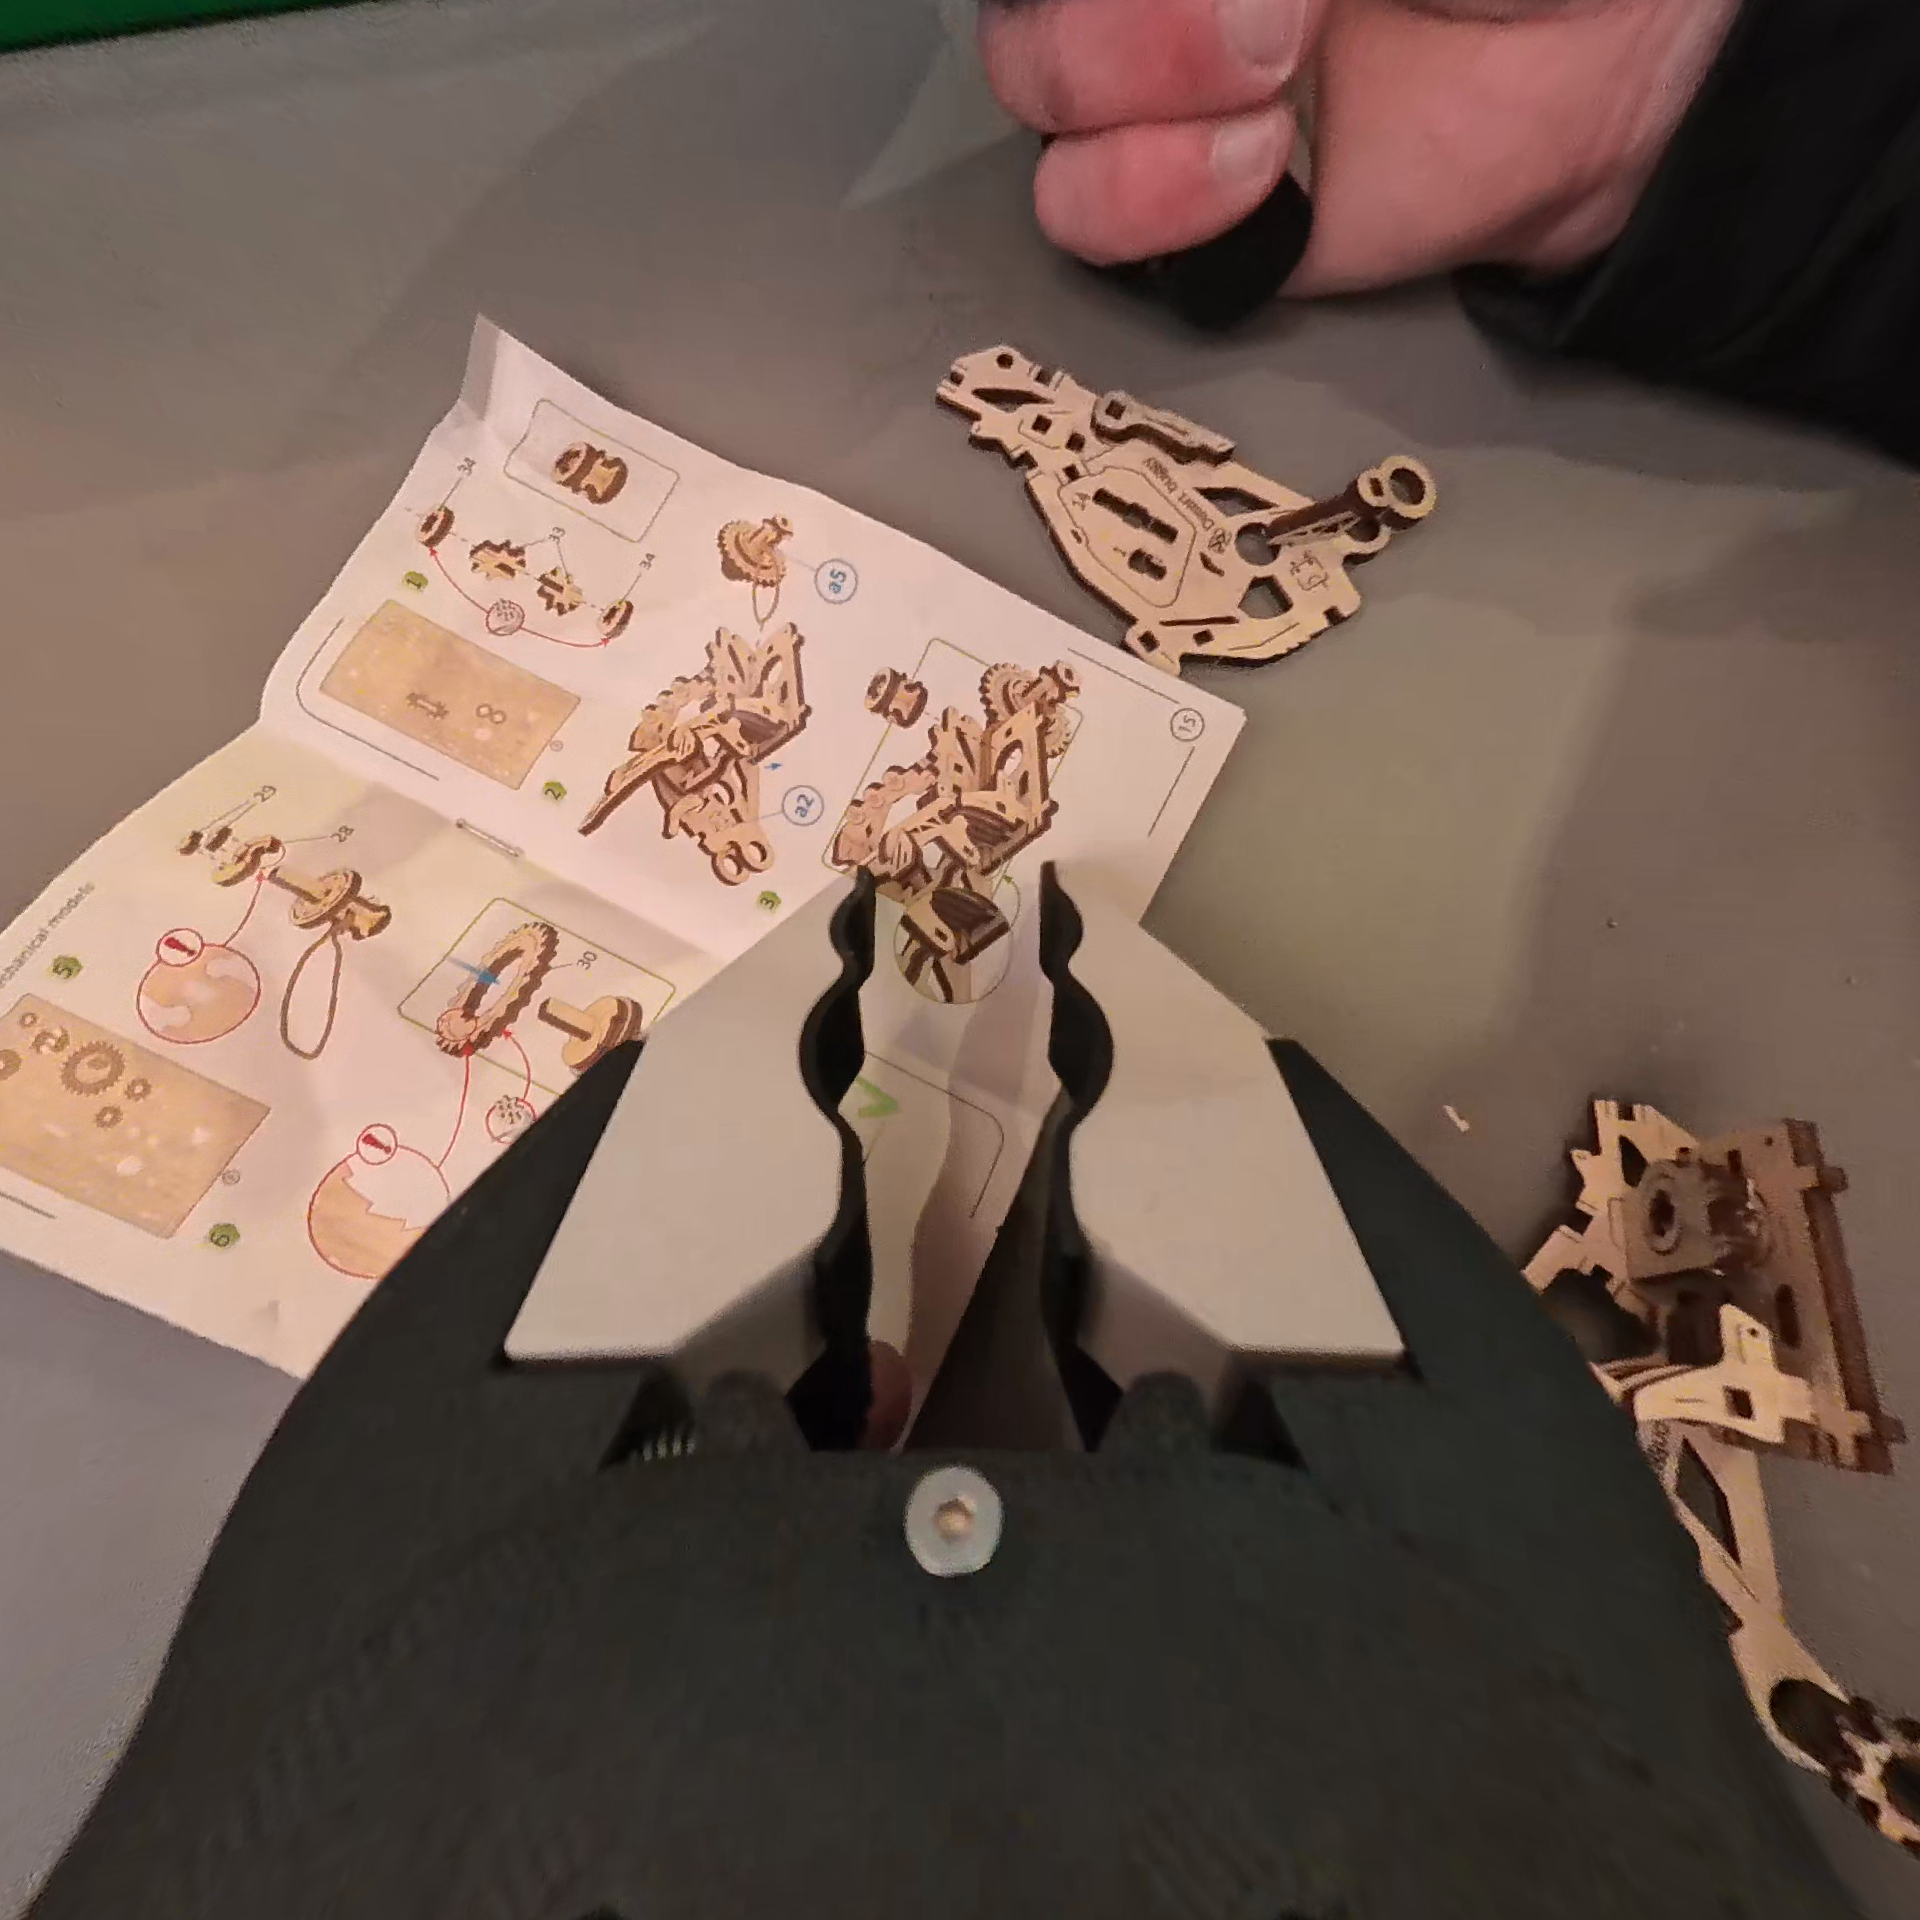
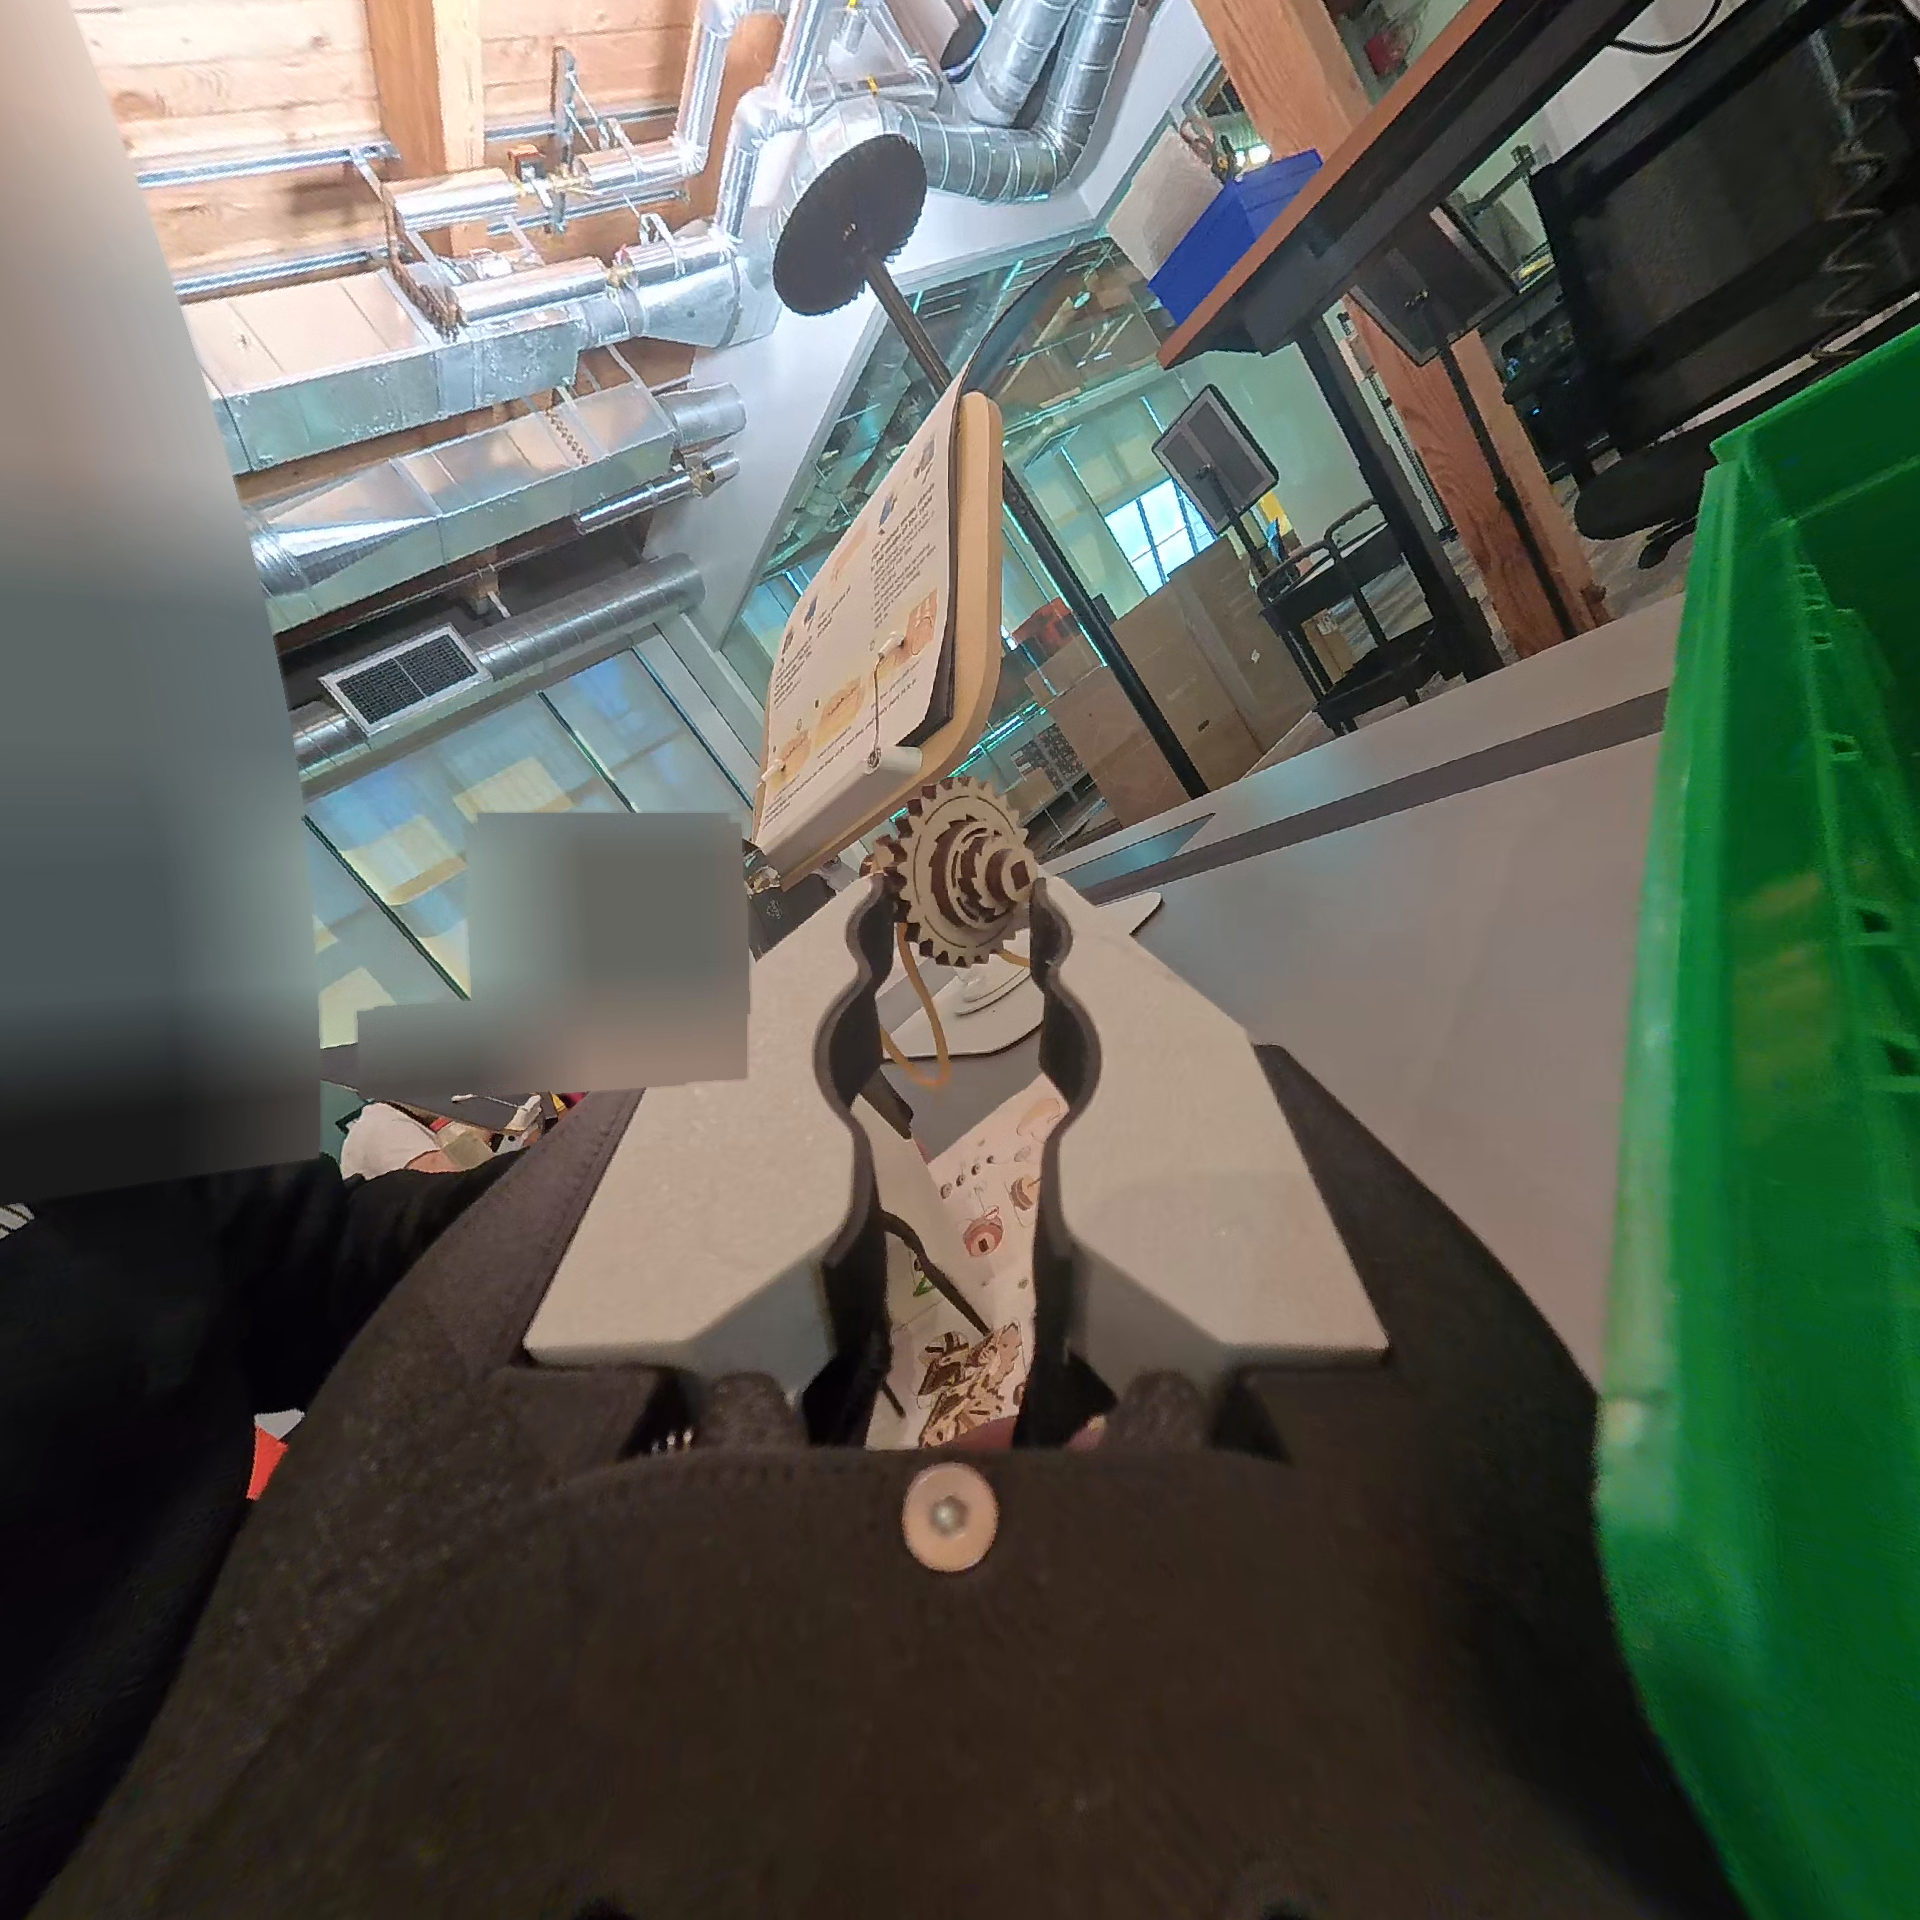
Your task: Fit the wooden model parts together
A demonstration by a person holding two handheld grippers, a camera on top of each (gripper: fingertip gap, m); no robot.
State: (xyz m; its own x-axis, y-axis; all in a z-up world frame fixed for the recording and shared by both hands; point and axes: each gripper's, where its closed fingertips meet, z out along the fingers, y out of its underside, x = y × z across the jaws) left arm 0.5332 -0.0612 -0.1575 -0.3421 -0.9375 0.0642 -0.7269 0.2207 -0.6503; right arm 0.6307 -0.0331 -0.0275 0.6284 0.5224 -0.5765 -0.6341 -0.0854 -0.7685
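Wooden gear (image 2: 961, 886) with a stack of smaller discs on a short axle sits pinched at the tips of the right gripper (image 2: 961, 904), fingers closed on it from both sides. A thin tan rubber band (image 2: 914, 1023) hangs in a loop below the gear, between the fingers. Gripper is raised and tilted up, pointing at the room.

Other model parts lie on the grey table (image 1: 312, 260) in the left wrist view. Flat wooden frame piece (image 1: 1143, 520) with slots lies past the top right corner of the instruction sheet (image 1: 499, 790); a small wooden key-like peg (image 1: 1351, 509) rests on its right end, maybe pushed into a hole there, hard to tell. Partly built wooden assembly (image 1: 1725, 1309) with a dark gear hub sits at the right edge, right of the left gripper.

Left gripper (image 1: 951, 904) hovers over the lower right part of the sheet, fingers apart, nothing between them, only the paper showing in the gap. Sheet is unfolded, creased, flat on the table.

A hand (image 1: 1299, 135) at the top holds something black, blurred; dark sleeve behind it.

Right wrist view: green plastic crate (image 2: 1766, 935) fills the right side, close to the gripper. Beyond the gear, a clipboard stand (image 2: 883, 623) with a printed page.
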